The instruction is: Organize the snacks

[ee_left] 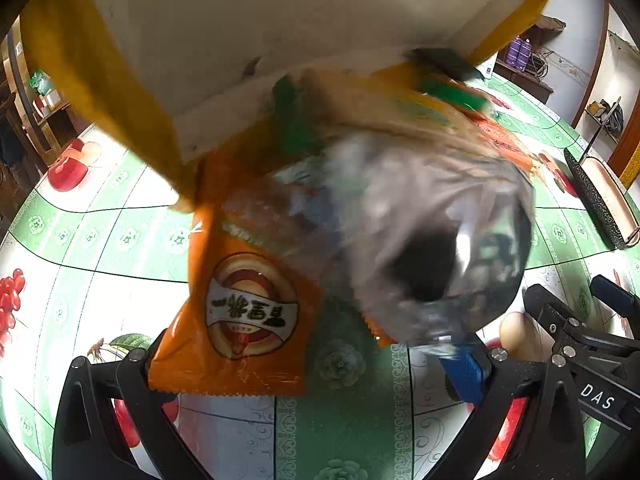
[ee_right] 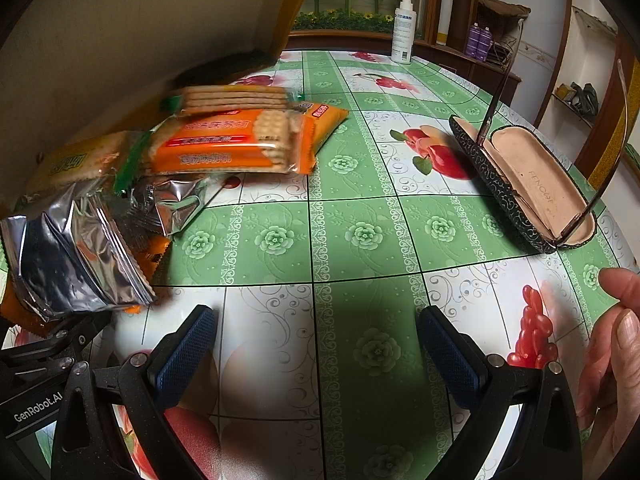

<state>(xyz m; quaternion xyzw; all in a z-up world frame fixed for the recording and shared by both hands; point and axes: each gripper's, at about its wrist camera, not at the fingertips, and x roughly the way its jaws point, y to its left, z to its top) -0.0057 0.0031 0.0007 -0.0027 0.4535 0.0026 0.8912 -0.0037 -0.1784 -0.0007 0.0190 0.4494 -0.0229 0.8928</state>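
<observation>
In my left wrist view, blurred snack packets fill the centre of the frame, spilling out below a tilted box (ee_left: 248,32) with yellow edges that takes up the top. An orange biscuit packet (ee_left: 244,312) hangs at lower centre and a silver foil packet (ee_left: 432,236) sits just right of it, over the green fruit-print tablecloth (ee_left: 340,432). The left gripper (ee_left: 312,376) has its jaws apart; the foil packet's lower edge is close to the blue right pad, but I cannot tell whether it touches.

In my right wrist view the right gripper (ee_right: 316,356) is low in the frame, jaws wide apart and holding nothing. The orange cracker pack (ee_right: 236,144) and foil packets (ee_right: 76,248) pile at mid left, and an open glasses case (ee_right: 532,184) lies at the right.

I judge the step is emptying the box. I would hold the tilt steady, let the packets settle, keep the right gripper clear of the pile, then pick the top cracker pack by its flat sides.
</observation>
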